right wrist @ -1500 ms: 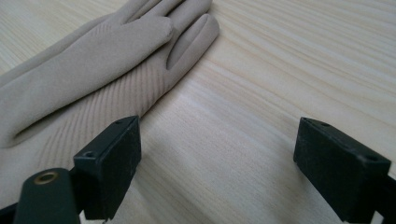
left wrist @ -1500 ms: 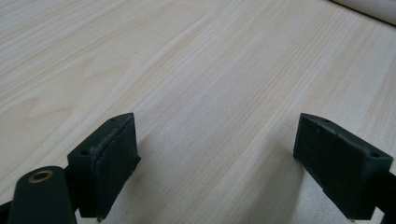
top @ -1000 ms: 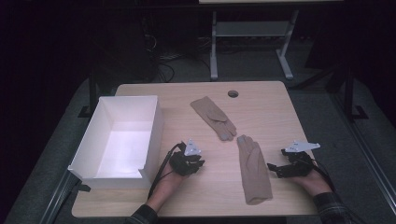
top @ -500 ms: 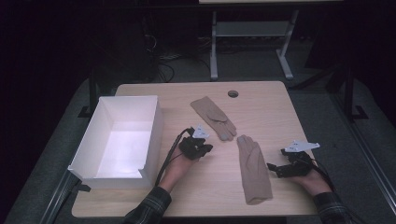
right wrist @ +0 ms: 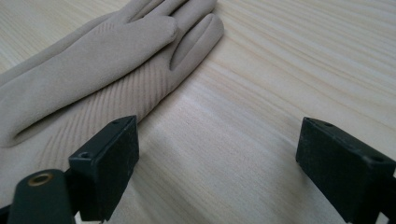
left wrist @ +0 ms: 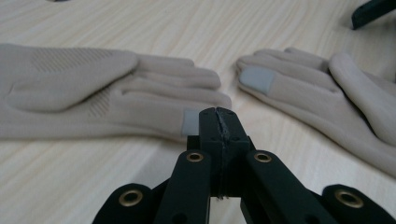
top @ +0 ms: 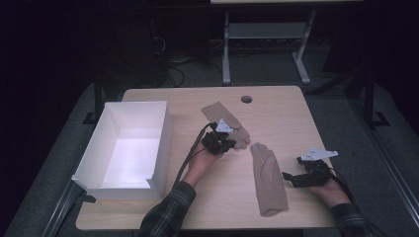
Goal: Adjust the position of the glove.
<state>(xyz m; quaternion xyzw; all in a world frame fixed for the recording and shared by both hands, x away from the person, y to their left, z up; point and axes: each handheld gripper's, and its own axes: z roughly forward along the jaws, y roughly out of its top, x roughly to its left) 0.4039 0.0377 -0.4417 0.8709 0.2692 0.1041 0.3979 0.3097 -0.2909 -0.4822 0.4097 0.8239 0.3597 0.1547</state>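
Observation:
Two beige gloves lie flat on the wooden table (top: 281, 113). The far glove (top: 213, 112) (left wrist: 93, 88) points its fingers at the near glove (top: 271, 180) (left wrist: 317, 98) (right wrist: 93, 70). My left gripper (top: 231, 145) (left wrist: 218, 117) is shut, its tips right at the far glove's fingertips; I see no fabric between the jaws. My right gripper (top: 290, 179) (right wrist: 224, 163) stands open low over the table just right of the near glove, with bare wood between its jaws.
An open white box (top: 165, 140) stands on the left part of the table. A round cable hole (top: 246, 99) sits near the far edge. Beyond the table are a dark floor, cables and a metal stand (top: 262, 49).
My left hand has carried its gripper away from the box's near corner, forward and to the right, up to the far glove's fingertips. The right gripper and both gloves have stayed put.

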